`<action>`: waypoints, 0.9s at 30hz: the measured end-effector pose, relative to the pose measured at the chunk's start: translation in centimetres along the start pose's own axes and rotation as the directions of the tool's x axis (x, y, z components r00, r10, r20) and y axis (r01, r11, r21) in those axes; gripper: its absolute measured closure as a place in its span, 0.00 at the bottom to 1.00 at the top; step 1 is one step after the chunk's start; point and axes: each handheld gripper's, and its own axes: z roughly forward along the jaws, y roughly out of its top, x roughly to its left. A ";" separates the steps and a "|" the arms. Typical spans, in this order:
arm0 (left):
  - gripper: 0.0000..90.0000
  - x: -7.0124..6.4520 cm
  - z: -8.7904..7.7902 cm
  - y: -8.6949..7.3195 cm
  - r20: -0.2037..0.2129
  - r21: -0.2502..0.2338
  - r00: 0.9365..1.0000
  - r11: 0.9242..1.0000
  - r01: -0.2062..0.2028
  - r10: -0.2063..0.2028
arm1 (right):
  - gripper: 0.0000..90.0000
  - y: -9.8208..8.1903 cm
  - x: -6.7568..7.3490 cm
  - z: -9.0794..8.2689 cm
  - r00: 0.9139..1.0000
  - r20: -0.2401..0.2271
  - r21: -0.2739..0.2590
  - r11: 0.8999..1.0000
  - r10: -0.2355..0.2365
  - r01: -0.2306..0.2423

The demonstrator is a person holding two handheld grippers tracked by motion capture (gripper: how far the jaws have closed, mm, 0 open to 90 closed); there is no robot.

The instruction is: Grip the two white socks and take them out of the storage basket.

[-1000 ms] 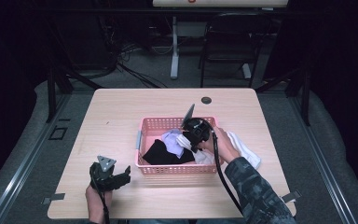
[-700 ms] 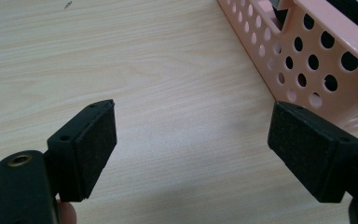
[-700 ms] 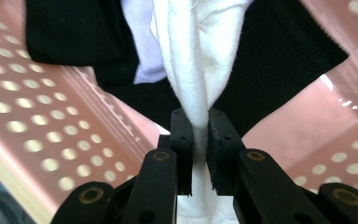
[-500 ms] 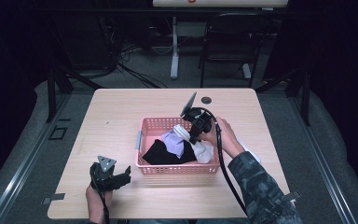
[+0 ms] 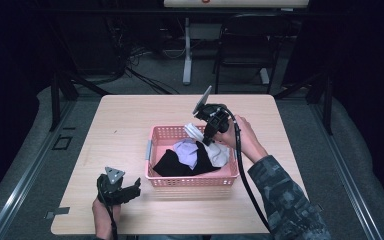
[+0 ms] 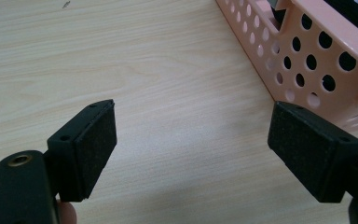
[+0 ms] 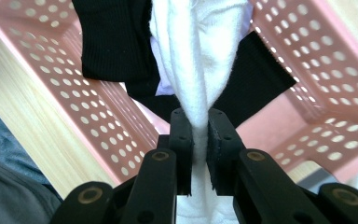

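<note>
A pink perforated basket (image 5: 155, 150) (image 7: 98, 121) stands mid-table with black, lilac and white cloths in it. My right gripper (image 5: 206, 135) (image 7: 199, 140) hangs above the basket's right part, shut on a white cloth (image 7: 200, 51) (image 5: 219, 152) that trails down from its jaws into the basket. A black cloth (image 5: 172, 162) (image 7: 116, 42) lies under it, beside a lilac cloth (image 5: 186, 150). My left gripper (image 5: 130, 190) (image 6: 191, 149) rests low over the bare table near the basket's front left corner (image 6: 326, 70), open with nothing between its pads.
The wooden table (image 5: 125, 125) (image 6: 168, 70) has free room to the left and behind the basket. A chair (image 5: 245, 45) and a stand (image 5: 186, 50) are on the floor beyond the far edge. A sleeve (image 5: 285, 200) crosses the table's right front.
My right gripper has risen over the basket, drawing the white cloth up out of the pile. The left gripper has stayed where it was.
</note>
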 end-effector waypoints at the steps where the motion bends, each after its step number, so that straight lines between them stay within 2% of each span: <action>1: 0.17 0.0 0.0 0.0 0.001 0.001 1.000 1.000 0.000 0.000 | 0.91 0.0 0.0 -0.3 1.000 -0.002 -0.010 1.000 0.006 -0.006; 6: 0.17 0.0 0.0 0.0 0.002 0.002 1.000 1.000 -0.001 0.001 | 0.91 -0.1 -0.1 -1.6 1.000 0.005 -0.012 1.000 0.007 -0.007; 7: 0.17 0.0 0.0 0.0 0.001 0.003 1.000 1.000 -0.001 0.001 | 0.91 -0.2 -0.2 -1.9 1.000 0.008 -0.028 1.000 0.014 -0.014; 15: 0.17 0.0 0.0 0.0 0.001 0.003 1.000 1.000 -0.002 0.002 | 0.91 -0.8 -0.7 -3.4 0.999 0.014 -0.035 0.999 0.037 -0.036; 22: 0.17 0.0 0.0 0.0 0.001 0.002 1.000 1.000 -0.002 0.002 | 0.91 -2.3 -1.9 -5.0 0.998 0.028 -0.054 0.997 0.060 -0.059; 27: 0.17 0.0 0.0 0.0 0.001 0.003 1.000 1.000 -0.003 0.003 | 0.91 -4.1 -3.2 -6.1 0.994 0.047 -0.063 0.993 0.101 -0.098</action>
